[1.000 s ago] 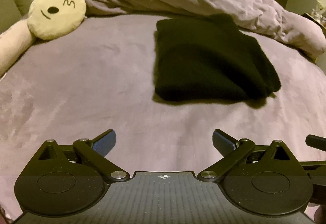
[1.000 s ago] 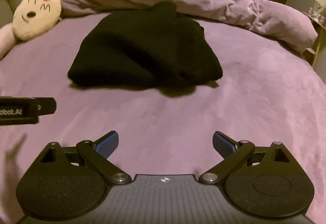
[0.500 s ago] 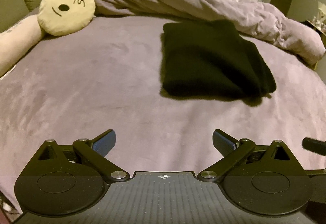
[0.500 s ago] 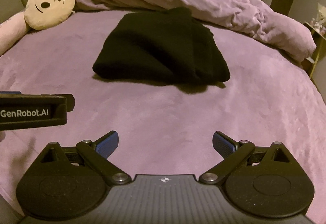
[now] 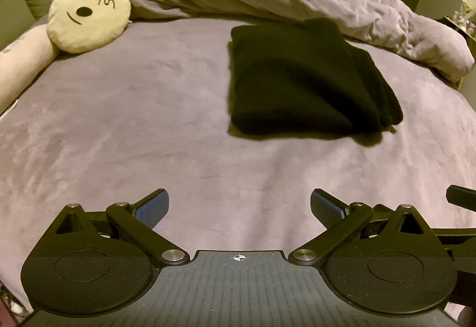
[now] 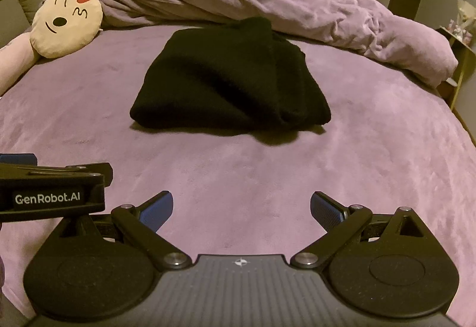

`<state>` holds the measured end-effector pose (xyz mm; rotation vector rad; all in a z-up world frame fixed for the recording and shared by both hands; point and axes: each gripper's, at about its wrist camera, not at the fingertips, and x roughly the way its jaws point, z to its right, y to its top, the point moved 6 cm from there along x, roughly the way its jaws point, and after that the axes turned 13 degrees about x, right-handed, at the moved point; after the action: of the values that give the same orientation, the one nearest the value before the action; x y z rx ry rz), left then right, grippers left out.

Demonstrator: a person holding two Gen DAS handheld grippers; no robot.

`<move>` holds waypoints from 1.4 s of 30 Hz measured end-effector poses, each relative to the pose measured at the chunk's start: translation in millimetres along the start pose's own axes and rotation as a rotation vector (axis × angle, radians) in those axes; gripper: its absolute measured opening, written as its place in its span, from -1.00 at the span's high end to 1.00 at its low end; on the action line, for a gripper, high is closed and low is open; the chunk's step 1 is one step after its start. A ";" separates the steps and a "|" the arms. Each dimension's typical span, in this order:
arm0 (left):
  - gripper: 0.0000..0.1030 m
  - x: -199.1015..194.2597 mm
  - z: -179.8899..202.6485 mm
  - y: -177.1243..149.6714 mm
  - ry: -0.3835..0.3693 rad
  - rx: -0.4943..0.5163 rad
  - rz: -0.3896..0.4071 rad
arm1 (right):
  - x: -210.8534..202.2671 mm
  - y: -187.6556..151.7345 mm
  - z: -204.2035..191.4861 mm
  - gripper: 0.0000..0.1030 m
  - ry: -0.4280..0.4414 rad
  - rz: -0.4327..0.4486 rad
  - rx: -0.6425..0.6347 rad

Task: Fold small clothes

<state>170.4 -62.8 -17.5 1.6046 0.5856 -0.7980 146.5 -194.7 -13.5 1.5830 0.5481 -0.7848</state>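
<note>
Black garment [image 6: 232, 83]; purple bedspread [image 6: 372, 163]; cream emoji pillow [image 6: 67, 22].

Two matte black grippers, alike in build: left gripper [image 5: 239, 205] and right gripper [image 6: 241, 205], each with blue ribbed pads [image 6: 156, 212] on short fingers, angled link bars on silver pivot screws [image 5: 172, 254], round discs either side, a ribbed grey plate behind with a small crosshair mark. White "GenRobot.AI" lettering [image 6: 47, 198] on the left gripper's side, possibly a stuck-on label.
</note>
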 end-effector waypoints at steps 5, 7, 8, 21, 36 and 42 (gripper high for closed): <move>-1.00 1.7 2.7 0.2 -0.006 -0.001 -0.009 | 0.9 -1.9 2.9 -0.92 -0.002 -0.007 0.005; -1.00 1.9 3.3 0.0 -0.006 0.000 -0.011 | 1.2 -2.6 3.9 -0.92 -0.001 -0.011 0.010; -1.00 2.0 3.2 0.1 -0.007 0.001 -0.011 | 1.2 -2.6 4.6 -0.92 0.001 -0.011 0.012; -1.00 -0.2 4.0 -1.6 -0.023 -0.011 -0.006 | 0.5 -1.0 7.6 -0.92 0.004 -0.007 0.017; -1.00 -3.1 3.2 0.6 -0.025 -0.008 -0.001 | -2.0 -1.7 8.4 -0.92 0.009 -0.009 0.025; -1.00 -4.4 3.2 1.5 -0.004 0.003 0.002 | -2.6 -1.9 8.6 -0.92 0.011 -0.008 0.025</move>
<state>168.1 -66.0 -13.4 1.6058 0.5799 -0.8009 141.9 -202.7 -13.2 1.6096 0.5549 -0.7922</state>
